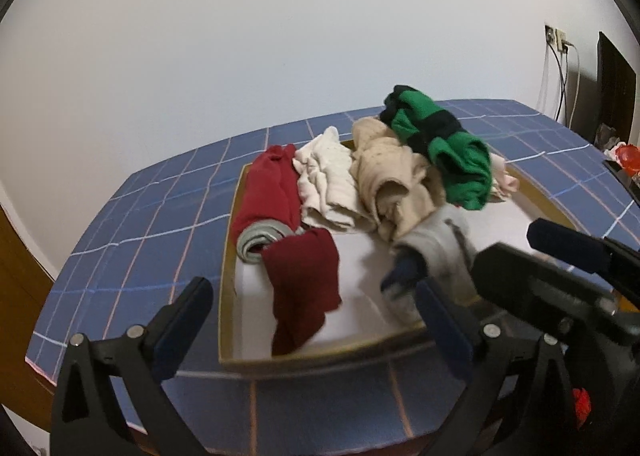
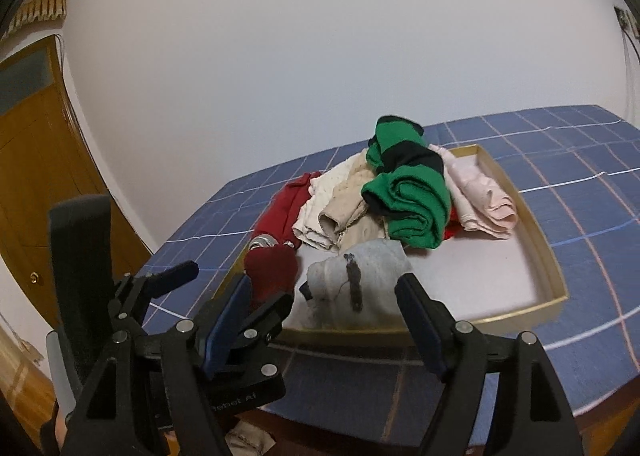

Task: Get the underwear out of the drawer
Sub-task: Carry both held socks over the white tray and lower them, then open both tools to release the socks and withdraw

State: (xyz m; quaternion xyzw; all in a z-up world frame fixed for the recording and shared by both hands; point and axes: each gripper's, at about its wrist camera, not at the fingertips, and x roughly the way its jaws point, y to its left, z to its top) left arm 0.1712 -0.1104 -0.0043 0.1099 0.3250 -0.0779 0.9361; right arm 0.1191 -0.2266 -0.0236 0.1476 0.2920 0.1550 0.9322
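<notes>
A shallow tan drawer tray (image 1: 226,268) (image 2: 548,256) lies on the blue checked tablecloth. It holds a pile of underwear: a dark red piece (image 1: 300,280) (image 2: 272,268) at the front left, a red roll with a grey band (image 1: 264,196), cream (image 1: 324,180) and beige (image 1: 392,180) pieces, a green and black striped one (image 1: 444,144) (image 2: 408,192), a pink one (image 2: 480,192) and a grey one (image 1: 436,256) (image 2: 356,284). My left gripper (image 1: 316,320) is open before the tray's front edge. My right gripper (image 2: 324,316) is open, its jaws around the grey piece's near end.
The blue tablecloth (image 1: 140,224) covers the table around the tray. A wooden door (image 2: 36,160) stands at the left. A wall socket with cables (image 1: 558,44) and a dark object (image 1: 616,88) are at the far right. The wall behind is plain white.
</notes>
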